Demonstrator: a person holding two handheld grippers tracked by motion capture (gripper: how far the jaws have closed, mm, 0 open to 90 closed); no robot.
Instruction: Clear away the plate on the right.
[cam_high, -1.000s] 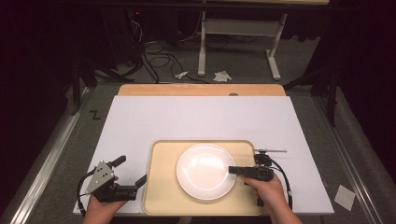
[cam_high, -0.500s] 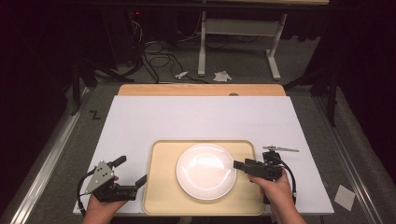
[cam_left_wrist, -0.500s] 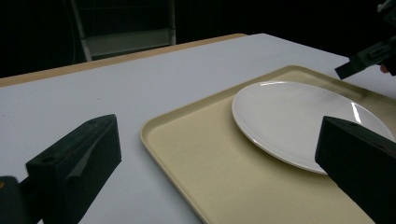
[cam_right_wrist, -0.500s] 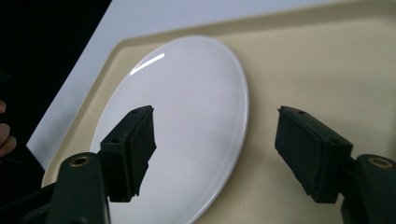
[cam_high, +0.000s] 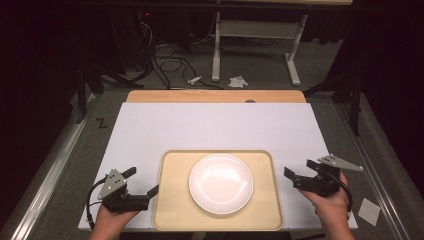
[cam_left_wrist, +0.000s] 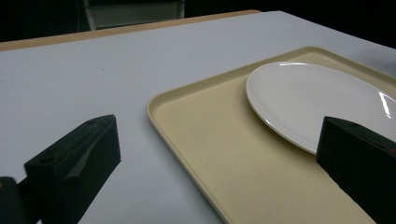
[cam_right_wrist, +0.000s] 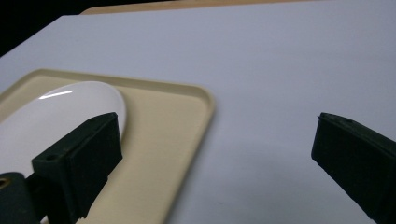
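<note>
One white plate (cam_high: 221, 183) lies flat at the middle of a beige tray (cam_high: 172, 200), and nothing else is on that tray. We see the plate round and bare, its rim clear of the tray's raised edges on every side. The tray sits at the near end of a white table top (cam_high: 215, 127), roughly centred between our two hands.

Our right gripper (cam_high: 305, 172) is off the tray's right edge, over the white surface and apart from the plate. Its jaws have just been opening and now stand wide apart, with nothing between them. In the right gripper view the tray's corner (cam_right_wrist: 205, 100) and part of the plate (cam_right_wrist: 60, 116) show past the one jaw, while the other jaw stands over bare white surface.

Our left gripper (cam_high: 141, 182) is just beside the tray's left edge, also parted wide and holding nothing. In the left gripper view one jaw stands over the white surface and the other over the tray (cam_left_wrist: 224, 144), near the plate's rim (cam_left_wrist: 280, 126); whether it touches we cannot tell.

Beyond the white top a strip of wooden table edge (cam_high: 215, 96) shows, and behind that a grey floor with cables (cam_high: 165, 55), crumpled paper (cam_high: 237, 81) and the white legs of a stand (cam_high: 255, 45).
</note>
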